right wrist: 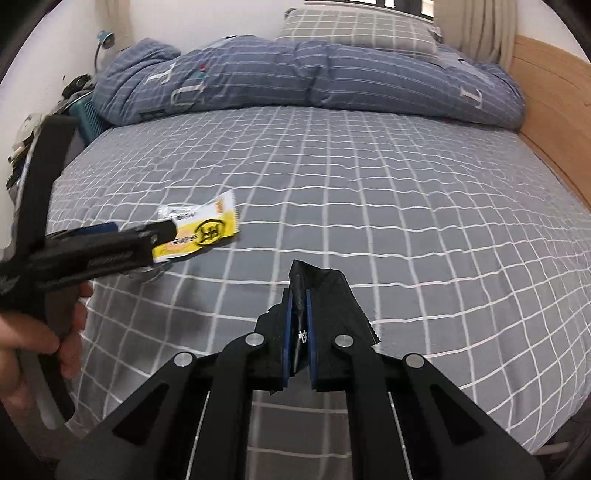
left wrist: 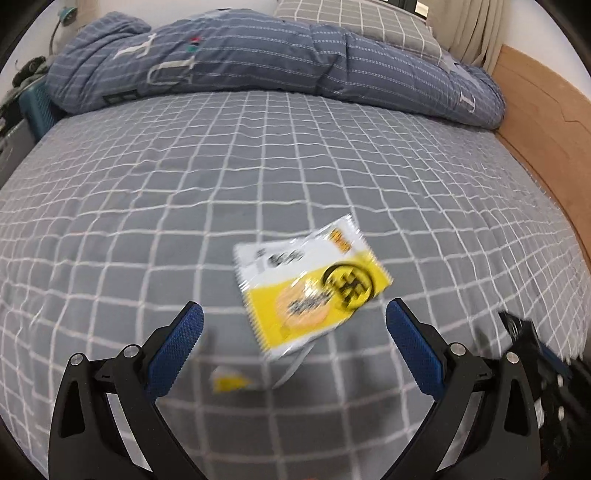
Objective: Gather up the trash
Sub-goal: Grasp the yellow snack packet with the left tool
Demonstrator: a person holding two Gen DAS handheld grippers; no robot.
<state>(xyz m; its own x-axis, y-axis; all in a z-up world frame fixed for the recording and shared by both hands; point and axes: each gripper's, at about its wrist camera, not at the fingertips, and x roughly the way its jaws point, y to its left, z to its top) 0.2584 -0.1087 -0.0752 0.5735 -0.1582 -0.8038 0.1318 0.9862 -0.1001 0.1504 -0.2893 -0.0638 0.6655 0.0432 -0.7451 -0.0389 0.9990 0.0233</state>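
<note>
Only the right wrist view showed a hand [right wrist: 33, 343] gripping the left gripper's handle, and a black wrapper [right wrist: 325, 291] pinched between the closed blue pads of the right gripper [right wrist: 300, 314], lifted above the bed sheet [right wrist: 406, 229]. The left wrist view alone showed the left gripper [left wrist: 294, 317] spread wide and empty, a small yellow scrap [left wrist: 231, 382] on the sheet between its fingers, and a yellow and white snack packet [left wrist: 310, 284] lying flat just beyond its fingertips. Farther off, a rumpled blue quilt [left wrist: 258, 59] lay across the bed, with a checked pillow [right wrist: 354, 26] behind it and a wooden bed frame [left wrist: 543, 122] along the right.
</note>
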